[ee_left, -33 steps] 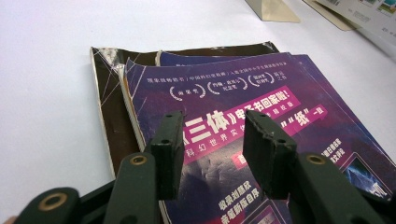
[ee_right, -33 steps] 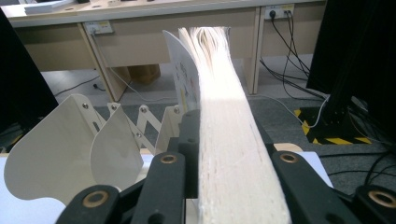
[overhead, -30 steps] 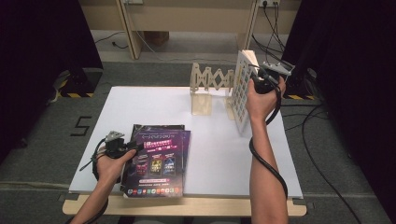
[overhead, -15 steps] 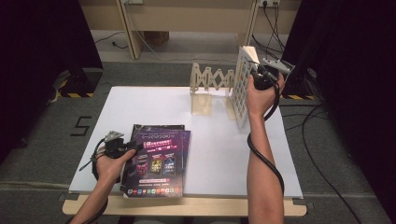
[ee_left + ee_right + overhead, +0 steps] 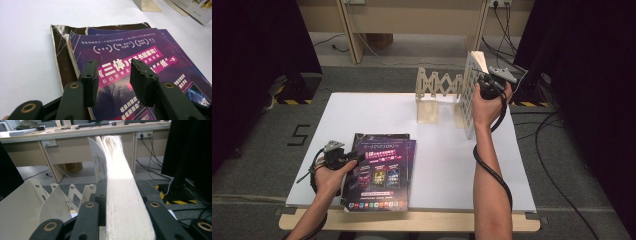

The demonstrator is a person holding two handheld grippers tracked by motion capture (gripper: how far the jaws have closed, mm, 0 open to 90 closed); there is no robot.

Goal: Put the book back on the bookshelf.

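A stack of purple-covered books (image 5: 379,172) lies at the table's front left, and its top cover (image 5: 140,50) carries white print. My left gripper (image 5: 357,157) stands open at the stack's left edge. Its jaws (image 5: 113,67) stand apart just over that cover with nothing between them. At the back right my right gripper (image 5: 484,85) is shut on a thick white-covered book (image 5: 469,92), held upright beside a wooden folding rack (image 5: 437,90). In the right gripper view the book's pale page edge (image 5: 117,182) runs up from between my jaws (image 5: 122,202), with the rack (image 5: 62,192) to its left.
The white tabletop (image 5: 447,165) spreads between the stack and the rack. Wooden desk legs (image 5: 349,30) and cables (image 5: 557,165) on the grey floor lie behind and right of the table. A dark curtain (image 5: 592,75) hangs at the right.
The right hand has shifted only slightly with the book still upright in its grip. The left hand and the stack have stayed where they were.
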